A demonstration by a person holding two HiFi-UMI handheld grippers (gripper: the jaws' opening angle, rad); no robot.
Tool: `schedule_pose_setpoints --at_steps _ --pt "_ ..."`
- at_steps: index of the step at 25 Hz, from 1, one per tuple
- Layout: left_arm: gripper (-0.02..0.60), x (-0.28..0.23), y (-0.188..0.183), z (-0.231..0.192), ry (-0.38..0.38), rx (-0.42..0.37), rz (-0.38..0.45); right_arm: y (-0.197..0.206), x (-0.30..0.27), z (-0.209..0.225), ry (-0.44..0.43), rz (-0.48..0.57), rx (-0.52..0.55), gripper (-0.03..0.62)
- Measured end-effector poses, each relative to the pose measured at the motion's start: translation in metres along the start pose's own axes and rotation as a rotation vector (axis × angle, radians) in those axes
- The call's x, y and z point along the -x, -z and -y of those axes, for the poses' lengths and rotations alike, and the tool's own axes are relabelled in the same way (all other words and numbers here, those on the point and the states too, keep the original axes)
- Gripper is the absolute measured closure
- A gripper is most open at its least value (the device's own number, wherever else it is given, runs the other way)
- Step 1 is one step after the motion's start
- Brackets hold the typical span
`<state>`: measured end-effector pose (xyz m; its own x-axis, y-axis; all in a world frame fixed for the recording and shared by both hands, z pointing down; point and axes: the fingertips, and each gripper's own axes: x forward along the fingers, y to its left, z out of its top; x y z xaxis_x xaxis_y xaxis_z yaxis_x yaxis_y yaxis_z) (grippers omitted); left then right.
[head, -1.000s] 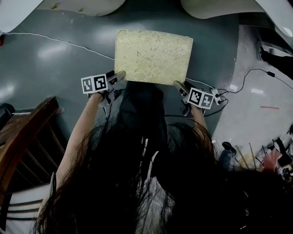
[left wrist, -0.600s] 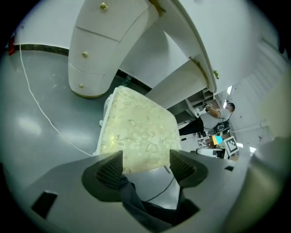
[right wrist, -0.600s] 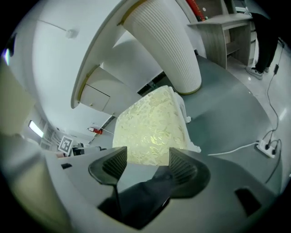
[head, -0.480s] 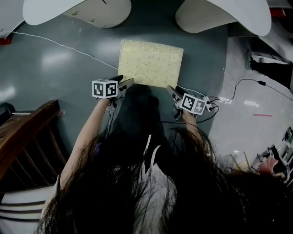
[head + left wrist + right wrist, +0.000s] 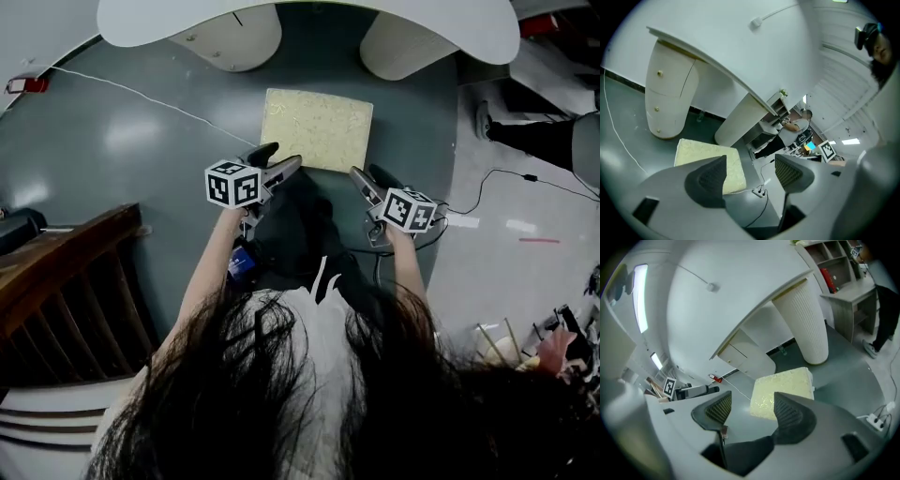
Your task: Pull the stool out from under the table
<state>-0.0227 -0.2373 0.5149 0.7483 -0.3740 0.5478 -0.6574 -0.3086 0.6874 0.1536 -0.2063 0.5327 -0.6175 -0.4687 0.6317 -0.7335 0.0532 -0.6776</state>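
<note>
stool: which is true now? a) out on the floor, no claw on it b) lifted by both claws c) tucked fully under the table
a: the stool stands on the floor clear of the table, and the left claw and right claw are both open and empty.

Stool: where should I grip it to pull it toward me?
Clamp the stool by its near seat edge from your side, left gripper and right gripper at its corners: the seat is a flat slab facing you, with the table beyond it.
</note>
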Motion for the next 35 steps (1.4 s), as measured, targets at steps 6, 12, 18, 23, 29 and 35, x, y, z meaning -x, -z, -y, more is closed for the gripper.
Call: schedule_pose_setpoints --at_steps 6,12,18,23,29,35 --pt "0.249 0.038 -0.038 0.069 -0.005 -0.215 0.125 -0.024 0.047 -0.054 -0.056 0.089 0.094 0.304" --pt "0.25 0.069 -0.082 0.12 -0.053 -0.423 0.267 -0.04 0.1 -0.089 -0.087 0.182 0.157 0.304" --pt "0.25 0.078 -0.077 0.166 -0.066 -0.565 0.293 -0.036 0.148 -0.107 -0.101 0.234 0.209 0.304" --pt "0.25 0.08 -0.053 0.179 -0.091 -0.585 0.283 -0.02 0.163 -0.111 -0.124 0.243 0.215 0.307" --pt "0.25 0.083 -0.02 0.182 -0.113 -0.602 0.223 -0.001 0.164 -0.111 -0.149 0.222 0.214 0.346" --pt "0.25 0.097 0.001 0.157 -0.162 -0.515 0.208 0.007 0.156 -0.119 -0.158 0.212 0.229 0.42"
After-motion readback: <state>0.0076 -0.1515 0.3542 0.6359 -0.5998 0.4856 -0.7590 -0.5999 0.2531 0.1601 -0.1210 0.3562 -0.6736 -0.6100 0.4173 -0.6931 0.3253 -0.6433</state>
